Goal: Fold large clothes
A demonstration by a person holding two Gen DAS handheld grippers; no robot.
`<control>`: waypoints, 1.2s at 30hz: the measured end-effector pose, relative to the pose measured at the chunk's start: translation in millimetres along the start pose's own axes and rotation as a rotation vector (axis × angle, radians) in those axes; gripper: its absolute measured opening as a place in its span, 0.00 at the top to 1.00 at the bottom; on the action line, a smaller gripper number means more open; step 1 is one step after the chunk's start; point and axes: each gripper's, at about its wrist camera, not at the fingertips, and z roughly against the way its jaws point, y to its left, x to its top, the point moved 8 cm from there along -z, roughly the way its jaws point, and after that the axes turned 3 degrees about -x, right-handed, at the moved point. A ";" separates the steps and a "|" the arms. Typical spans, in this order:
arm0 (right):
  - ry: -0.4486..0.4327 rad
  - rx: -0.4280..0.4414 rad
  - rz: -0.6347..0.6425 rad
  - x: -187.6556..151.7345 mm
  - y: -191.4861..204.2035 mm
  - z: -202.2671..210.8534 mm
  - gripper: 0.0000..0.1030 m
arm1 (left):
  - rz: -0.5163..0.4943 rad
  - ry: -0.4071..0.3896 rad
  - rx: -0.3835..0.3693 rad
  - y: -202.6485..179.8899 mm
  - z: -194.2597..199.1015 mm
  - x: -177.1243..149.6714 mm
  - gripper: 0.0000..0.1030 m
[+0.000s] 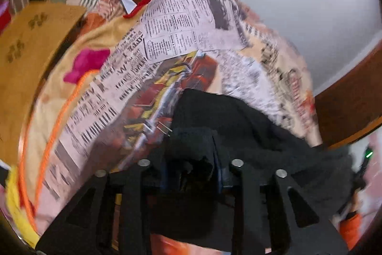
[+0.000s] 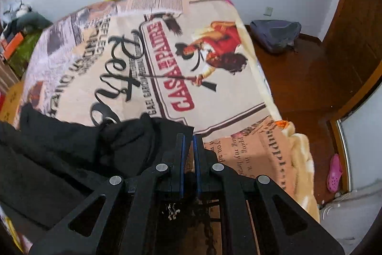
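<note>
- A bed with a printed blanket point(image 2: 167, 59) fills the middle of both wrist views. In the right wrist view its right edge drops to a bare dark wooden floor point(image 2: 298, 87), which gives open room on that side.
- On that floor a grey-blue backpack point(image 2: 275, 35) lies against the pale wall, well apart from the bed, and a pink clog point(image 2: 334, 172) lies near a glass door at the far right.
- In the left wrist view a tan cardboard box point(image 1: 31, 59) with paw prints crowds the bed's left side, with piled clutter behind it.
- A black garment point(image 2: 71, 152), the thing to be folded, lies heaped on the blanket at the near end of the bed.
- The right claw point(image 2: 188, 142) has its blue-lined fingers drawn almost together. The garment's corner reaches their tips from the left, and something dark sits low in the gap, but I cannot tell whether cloth is pinched there.
- The left claw point(image 1: 191, 147) is partly open; a fold of the black garment bunches between its fingers and hides their tips, so a firm grip cannot be confirmed. The view is blurred.
- The blanket reads "CASA DE PADRE" in red inside a framed panel, beside large black script that looks like "Retro". Newspaper-style columns elsewhere are too small to read.
</note>
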 end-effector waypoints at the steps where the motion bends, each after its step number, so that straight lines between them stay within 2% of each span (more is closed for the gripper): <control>1: -0.008 0.007 0.002 0.5 0.5 0.6 0.94 | -0.032 -0.007 0.027 -2.3 1.1 -0.2 0.68; 7: -0.042 -0.013 -0.002 10.0 -7.4 37.2 0.93 | -0.130 -0.044 0.126 -12.2 33.9 4.4 0.66; 9: -0.073 -0.010 -0.005 15.1 -8.1 56.5 0.92 | -0.142 -0.083 0.135 -18.5 54.3 7.7 0.53; 11: -0.120 0.002 -0.012 19.6 -6.2 79.4 0.86 | -0.154 -0.130 0.116 -26.4 74.6 9.4 0.42; 13: -0.166 0.018 -0.019 20.7 -2.2 107.4 0.61 | -0.176 -0.166 0.095 -37.0 93.4 9.0 0.41; 15: -0.216 0.046 -0.014 19.1 6.5 130.9 0.52 | -0.206 -0.171 0.096 -48.5 105.7 4.7 0.41; 16: -0.247 0.062 -0.003 16.6 13.8 146.6 0.52 | -0.223 -0.170 0.097 -54.7 109.4 1.5 0.41; 19: -0.260 0.111 0.038 8.3 38.9 170.9 0.52 | -0.296 -0.152 0.095 -78.9 114.4 -13.6 0.41; 22: -0.276 0.172 0.078 -2.9 69.3 190.2 0.52 | -0.355 -0.115 0.048 -104.8 112.6 -34.2 0.41; 26: -0.256 0.251 0.128 -20.8 105.3 191.6 0.52 | -0.432 -0.081 0.002 -138.5 102.1 -63.4 0.41; 30: -0.200 0.309 0.167 -36.9 136.4 171.7 0.52 | -0.502 -0.021 -0.034 -167.7 78.6 -90.5 0.41; 36: -0.121 0.302 0.236 -58.9 166.4 127.9 0.52 | -0.566 0.018 -0.031 -184.6 33.4 -105.8 0.41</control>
